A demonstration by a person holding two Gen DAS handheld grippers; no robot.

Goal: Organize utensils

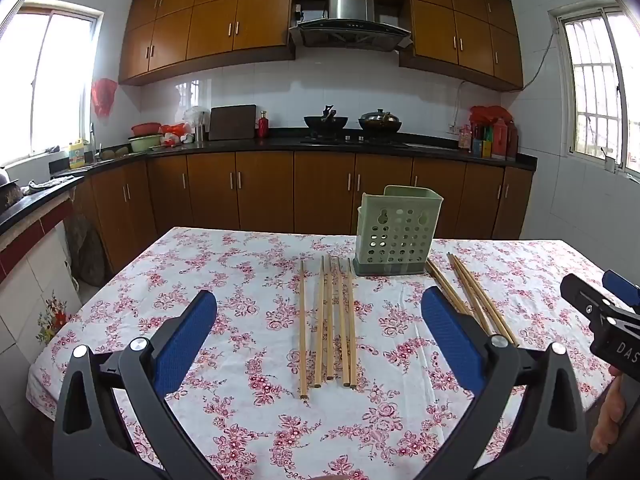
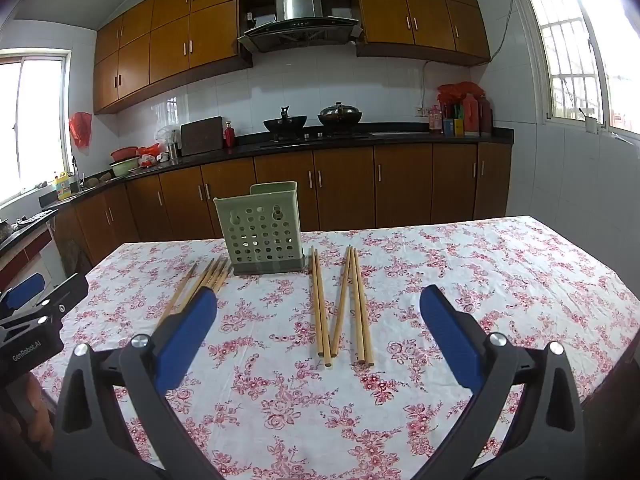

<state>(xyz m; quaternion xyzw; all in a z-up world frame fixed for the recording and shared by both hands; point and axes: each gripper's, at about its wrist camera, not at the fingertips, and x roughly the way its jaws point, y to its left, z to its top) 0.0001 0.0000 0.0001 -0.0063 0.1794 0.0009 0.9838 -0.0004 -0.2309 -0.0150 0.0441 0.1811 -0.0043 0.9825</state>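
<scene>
jaws of both grippers stand wide apart, nothing between the blue pads. left gripper (image 1: 318, 332) hovers above the near part of the table, angled slightly down; right gripper (image 2: 318, 334) does the same, beside it.

chopsticks, left group (image 1: 328, 320): five wooden sticks lying flat on the cloth, roughly parallel, running away from the camera, one a little apart on the left side. their far ends stop just beside the left front corner of the holder. this group lies between the left gripper's fingers in the left wrist view, untouched.

chopsticks, right group (image 2: 344, 304): five sticks flat on the cloth to the right of the holder, two close together, then three more, one of them slanted across toward the pair. they lie between the right gripper's fingers in the right wrist view, untouched.

utensil holder (image 1: 394, 232): pale green, perforated wall, grey base, upright on the table beyond both groups. inside cannot be seen.

table (image 2: 500, 264) carries a white cloth with red flower print. behind it: dark counter, brown cabinets, two woks (image 1: 352, 122) on the hob, range hood (image 1: 350, 16) above.
</scene>
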